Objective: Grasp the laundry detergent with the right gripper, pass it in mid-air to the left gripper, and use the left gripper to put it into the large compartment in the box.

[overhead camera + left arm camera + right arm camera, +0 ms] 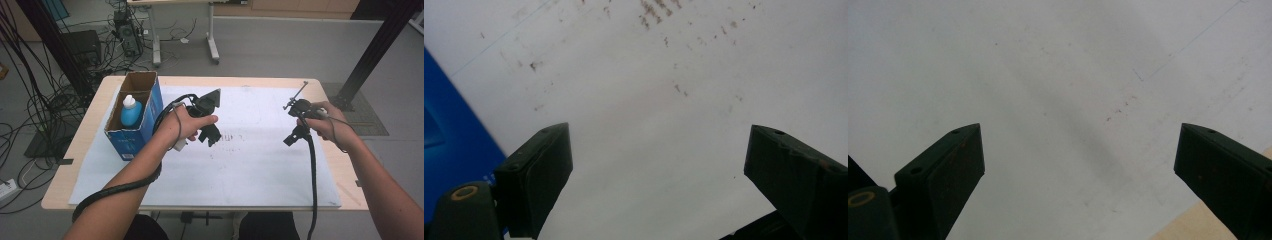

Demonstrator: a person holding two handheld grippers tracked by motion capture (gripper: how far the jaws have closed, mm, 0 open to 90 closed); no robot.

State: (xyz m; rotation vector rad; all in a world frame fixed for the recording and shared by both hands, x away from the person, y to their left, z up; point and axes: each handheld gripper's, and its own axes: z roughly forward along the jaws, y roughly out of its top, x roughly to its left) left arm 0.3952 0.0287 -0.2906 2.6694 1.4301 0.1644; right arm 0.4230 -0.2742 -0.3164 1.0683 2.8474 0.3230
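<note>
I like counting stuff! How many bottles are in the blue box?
1. A blue bottle with a white cap stands in the near compartment of the blue box, at the table's left side. The far compartment looks empty, though its bottom is partly hidden by the box wall.

Left gripper (659, 175): jaws apart, nothing between; stained white sheet (664, 90) behind; blue box (454, 135) at left edge.

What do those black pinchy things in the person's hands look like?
Each tool is black. The left tool has a grey three-cornered plate on top and a thick ribbed black cable. The right tool trails a thinner black cable. Up close, both have two flat, blocky jaws. The forearms are bare, without sleeves.
</note>
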